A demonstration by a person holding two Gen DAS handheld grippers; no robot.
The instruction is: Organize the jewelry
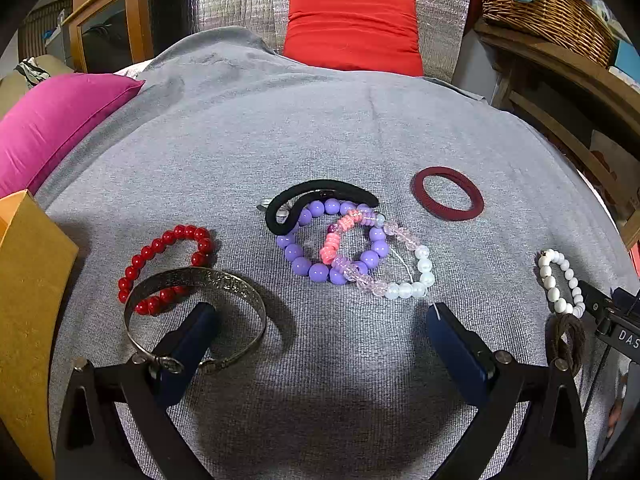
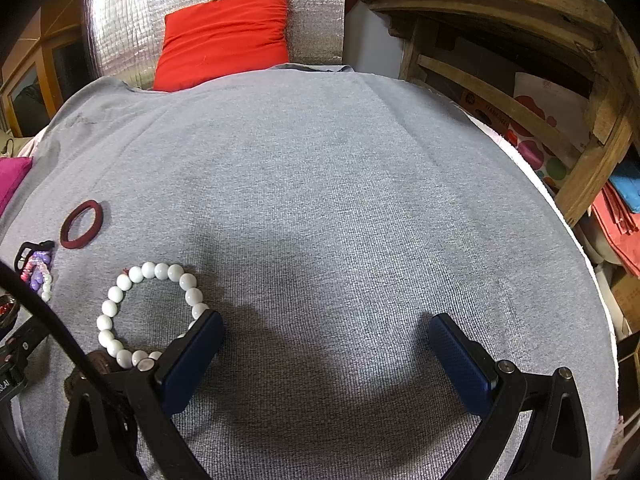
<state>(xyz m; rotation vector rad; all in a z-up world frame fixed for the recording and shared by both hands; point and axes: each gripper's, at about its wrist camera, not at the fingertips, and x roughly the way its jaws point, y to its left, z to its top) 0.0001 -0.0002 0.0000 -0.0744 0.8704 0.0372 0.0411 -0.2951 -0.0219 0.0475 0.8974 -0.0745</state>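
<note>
Jewelry lies on a grey cloth (image 1: 320, 132). My left gripper (image 1: 320, 316) is open; its left finger (image 1: 196, 332) stands inside a bronze bangle (image 1: 240, 284) that overlaps a red bead bracelet (image 1: 160, 248). Ahead lies a tangle: a black hair tie (image 1: 320, 190), a purple bead bracelet (image 1: 296, 258), a pink coil (image 1: 334, 236) and a clear and white bead strand (image 1: 404, 290). A maroon ring (image 1: 447, 199) lies to the right. My right gripper (image 2: 326, 328) is open and empty, with a white bead bracelet (image 2: 116, 294) at its left finger (image 2: 200, 344). A brown cord bracelet (image 1: 568, 336) lies beside it.
A yellow box (image 1: 28, 300) stands at the left edge of the cloth, with a magenta cushion (image 1: 52, 120) behind it. A red cushion (image 1: 352, 28) leans at the back. A wooden shelf (image 2: 520, 80) with a wicker basket (image 1: 548, 4) stands to the right.
</note>
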